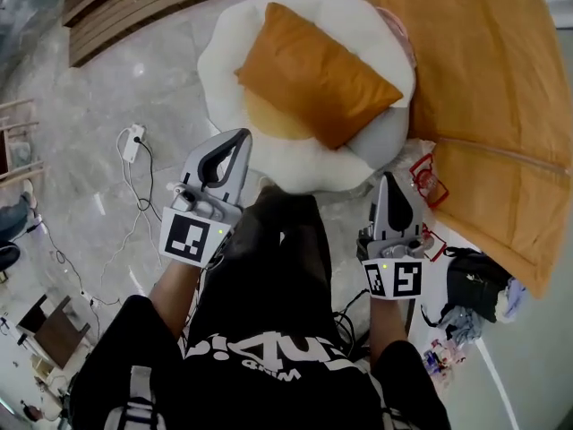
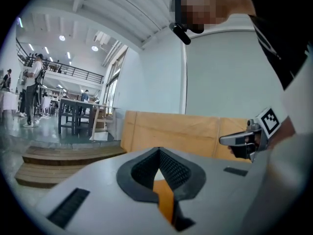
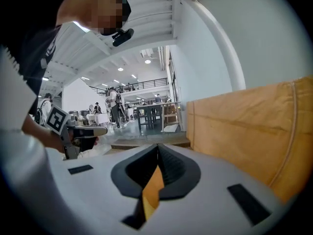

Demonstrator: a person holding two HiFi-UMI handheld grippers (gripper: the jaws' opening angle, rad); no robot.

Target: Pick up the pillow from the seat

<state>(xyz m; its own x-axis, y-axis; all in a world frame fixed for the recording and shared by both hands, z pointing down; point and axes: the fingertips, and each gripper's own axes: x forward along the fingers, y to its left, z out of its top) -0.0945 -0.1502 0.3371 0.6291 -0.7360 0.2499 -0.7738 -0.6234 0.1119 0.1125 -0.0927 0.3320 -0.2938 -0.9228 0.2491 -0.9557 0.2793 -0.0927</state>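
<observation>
An orange pillow point(image 1: 313, 72) lies on a round white fluffy seat point(image 1: 224, 56) at the top of the head view. My left gripper point(image 1: 238, 138) hovers just short of the seat's near left edge, jaws shut and empty. Near the seat's right front edge my right gripper point(image 1: 391, 180) is also shut on nothing. In the left gripper view the closed jaws point(image 2: 159, 152) point level, and a sliver of orange pillow point(image 2: 166, 199) shows through their gap. The right gripper view shows the same with its jaws point(image 3: 157, 148) and the pillow point(image 3: 152, 190). Neither gripper touches the pillow.
A large orange cushion point(image 1: 501, 106) fills the right side beside the seat. Wooden steps point(image 1: 134, 7) run along the top left. A power strip with cables point(image 1: 132, 141) lies on the marble floor at left. A black bag point(image 1: 474, 285) and small items sit at lower right.
</observation>
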